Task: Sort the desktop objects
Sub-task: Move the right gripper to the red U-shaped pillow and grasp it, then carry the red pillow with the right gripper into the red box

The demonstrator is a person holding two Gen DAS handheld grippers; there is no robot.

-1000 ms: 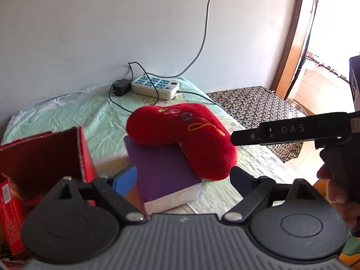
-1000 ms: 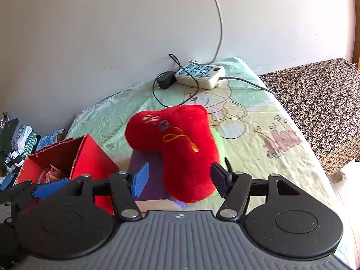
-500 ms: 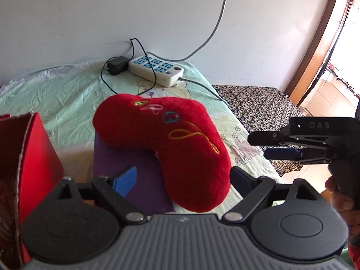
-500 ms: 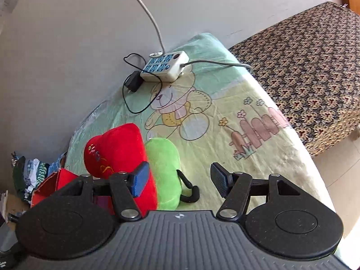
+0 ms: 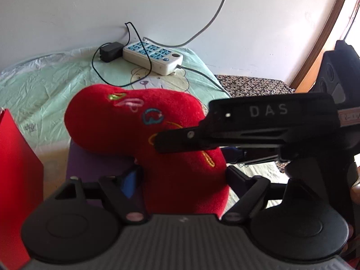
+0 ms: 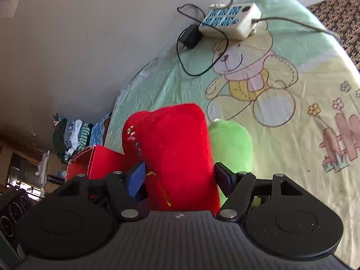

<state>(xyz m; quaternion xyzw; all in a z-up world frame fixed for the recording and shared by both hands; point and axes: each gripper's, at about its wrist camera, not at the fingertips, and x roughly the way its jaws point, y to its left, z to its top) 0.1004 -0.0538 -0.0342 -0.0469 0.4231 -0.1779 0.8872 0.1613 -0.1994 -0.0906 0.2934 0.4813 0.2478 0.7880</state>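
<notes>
A red plush toy (image 5: 144, 135) lies on a purple block (image 5: 90, 166) on the cloth-covered table; it also shows in the right wrist view (image 6: 177, 148). My left gripper (image 5: 182, 180) is open with its fingers on either side of the toy's lower end. My right gripper (image 6: 180, 177) is open around the same toy, and reaches in from the right in the left wrist view (image 5: 202, 139). A green plush (image 6: 231, 146) lies right of the red toy. A red box (image 5: 15, 175) stands at the left.
A white power strip (image 5: 153, 56) with a black adapter (image 5: 110, 51) and cables lies near the wall. The table cloth (image 6: 292, 90) ends at the right, beside a patterned bed (image 5: 247, 85). Folded clothes (image 6: 74, 135) hang beyond the table's far left.
Both grippers have moved in onto the red plush toy. The right gripper swung left from the bare cloth, so the toy now sits between its fingers. Both stay open.
</notes>
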